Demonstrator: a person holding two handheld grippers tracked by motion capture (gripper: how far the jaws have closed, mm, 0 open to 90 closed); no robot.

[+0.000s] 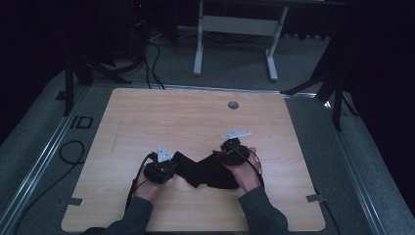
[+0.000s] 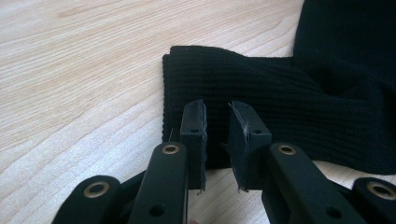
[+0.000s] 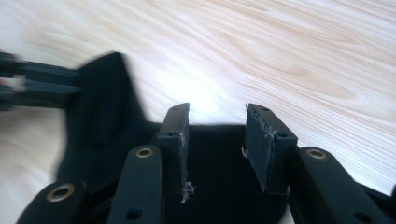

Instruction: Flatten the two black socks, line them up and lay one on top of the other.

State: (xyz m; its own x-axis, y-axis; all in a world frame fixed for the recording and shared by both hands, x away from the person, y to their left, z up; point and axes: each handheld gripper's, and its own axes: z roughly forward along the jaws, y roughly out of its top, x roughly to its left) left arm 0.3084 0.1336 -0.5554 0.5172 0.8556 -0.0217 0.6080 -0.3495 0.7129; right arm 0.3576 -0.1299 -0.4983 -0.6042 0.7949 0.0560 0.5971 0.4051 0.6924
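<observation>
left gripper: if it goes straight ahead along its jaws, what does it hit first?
Most likely the ribbed cuff end of the black knit garment: it lies directly past the left gripper, whose jaws stand apart with nothing visibly pinched. Whether the tips already touch it is unclear.

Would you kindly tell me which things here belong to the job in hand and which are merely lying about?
In the job:
- black ribbed knit garment
- left gripper, jaws over its ribbed edge
- right gripper, jaws apart above the cloth

Lying about:
- light wooden table
- grey round grommet
- white desk frame
- black floor cable
</observation>
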